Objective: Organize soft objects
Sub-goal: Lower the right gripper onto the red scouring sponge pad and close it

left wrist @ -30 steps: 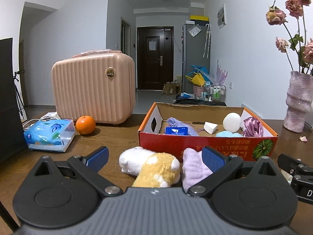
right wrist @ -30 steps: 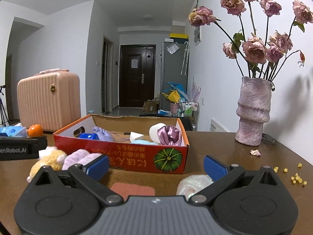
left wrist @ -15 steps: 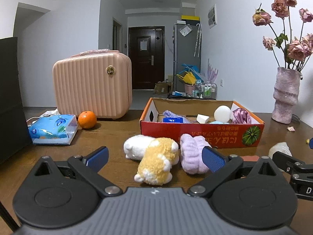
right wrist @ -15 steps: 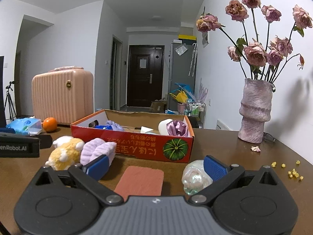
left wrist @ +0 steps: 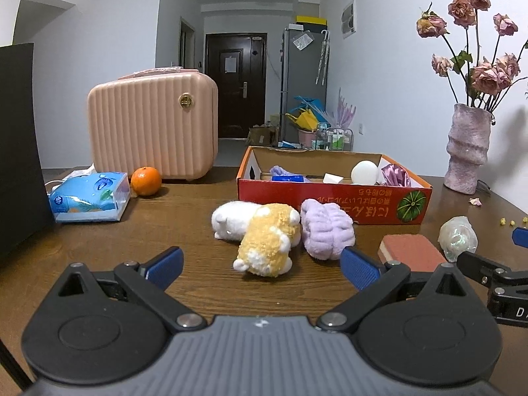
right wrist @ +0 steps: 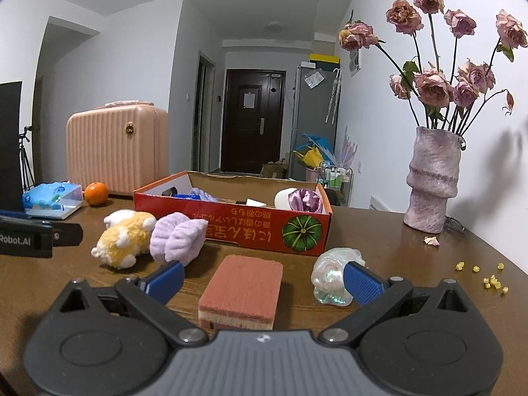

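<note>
A yellow-and-white plush toy and a purple fluffy band lie on the wooden table in front of a red cardboard box. The box holds several soft items. My left gripper is open and empty, just short of the plush. My right gripper is open and empty, with a pink sponge lying between its fingers' lines. An iridescent wad sits by its right finger. The plush, the band and the box also show in the right wrist view.
A pink suitcase, an orange and a tissue pack stand at the left. A black panel is at the far left. A vase of dried roses stands at the right, with crumbs near it.
Both grippers have drawn back from the box, away from the soft items. The sponge and the wad now show whole. Both grippers stay open.
</note>
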Tool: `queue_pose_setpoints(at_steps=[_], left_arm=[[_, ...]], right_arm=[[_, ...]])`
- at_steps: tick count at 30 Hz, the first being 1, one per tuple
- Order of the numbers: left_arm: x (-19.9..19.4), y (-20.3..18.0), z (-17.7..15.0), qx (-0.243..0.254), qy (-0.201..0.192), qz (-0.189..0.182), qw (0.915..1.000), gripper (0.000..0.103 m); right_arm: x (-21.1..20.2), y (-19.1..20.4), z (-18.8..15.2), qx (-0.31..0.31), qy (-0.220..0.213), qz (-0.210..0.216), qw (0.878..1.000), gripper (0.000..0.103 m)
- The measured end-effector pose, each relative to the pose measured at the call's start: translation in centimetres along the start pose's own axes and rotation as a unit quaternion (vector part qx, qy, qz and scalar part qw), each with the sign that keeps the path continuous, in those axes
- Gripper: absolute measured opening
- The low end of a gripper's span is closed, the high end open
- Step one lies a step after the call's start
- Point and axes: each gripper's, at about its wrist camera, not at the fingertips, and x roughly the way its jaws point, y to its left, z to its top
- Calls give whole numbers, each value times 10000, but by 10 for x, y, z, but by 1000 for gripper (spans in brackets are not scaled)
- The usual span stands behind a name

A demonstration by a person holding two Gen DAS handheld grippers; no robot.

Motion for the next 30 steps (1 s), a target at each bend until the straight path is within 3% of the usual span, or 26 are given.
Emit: queue_pose_setpoints(at_steps=[14,30], left_arm=[[3,1,1,-17,65,-56,10000,103],[10,13,2,-14,124,-28,9999,103]], right_arm=[[21,7,-7,2,422,164,9990,103],[88,13,-3,321,1207,22,9922,99]])
